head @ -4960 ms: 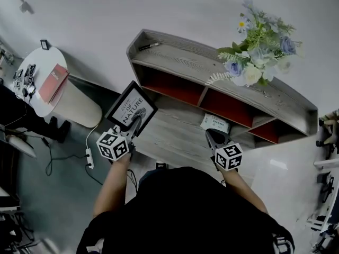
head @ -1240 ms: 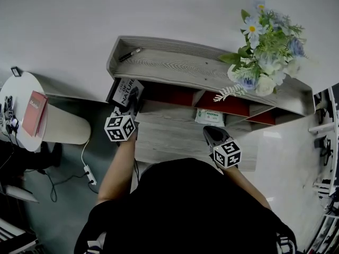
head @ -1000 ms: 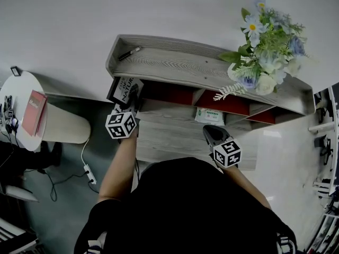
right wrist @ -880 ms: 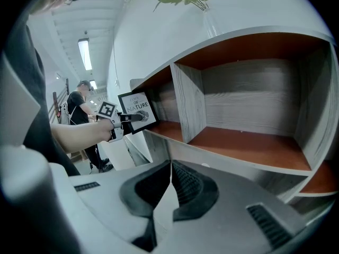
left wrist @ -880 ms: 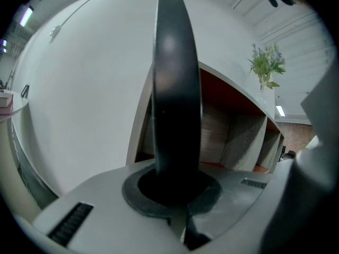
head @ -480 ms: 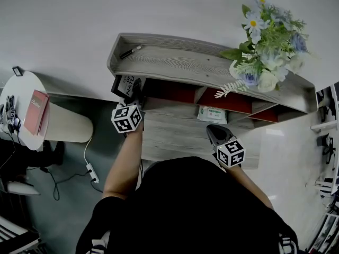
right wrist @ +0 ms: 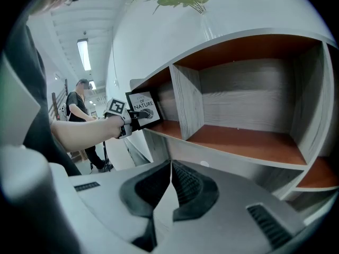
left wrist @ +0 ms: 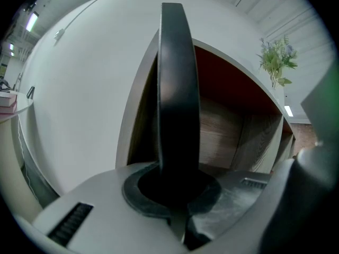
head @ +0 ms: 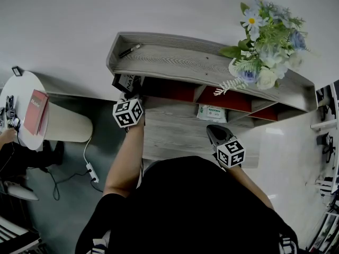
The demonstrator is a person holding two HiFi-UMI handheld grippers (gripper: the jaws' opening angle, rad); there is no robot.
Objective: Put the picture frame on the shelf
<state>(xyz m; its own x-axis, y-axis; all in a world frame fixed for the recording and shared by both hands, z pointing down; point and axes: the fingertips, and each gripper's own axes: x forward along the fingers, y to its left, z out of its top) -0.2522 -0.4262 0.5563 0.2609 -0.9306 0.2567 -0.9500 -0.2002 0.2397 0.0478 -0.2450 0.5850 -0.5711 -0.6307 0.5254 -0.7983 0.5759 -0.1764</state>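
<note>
Grey shelf (head: 201, 62) with a picture frame (right wrist: 144, 109) held at its left end.
A bouquet (head: 265, 41) sits on the shelf's top at the right. The black frame stands upright at the mouth of the leftmost red-lined compartment, clamped by its edge in my left tool (left wrist: 177, 192). My right tool (right wrist: 170, 189) hangs before the shelf, jaws pressed together, empty.

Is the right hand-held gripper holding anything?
No, the right hand-held gripper has its jaws shut together with nothing between them.
</note>
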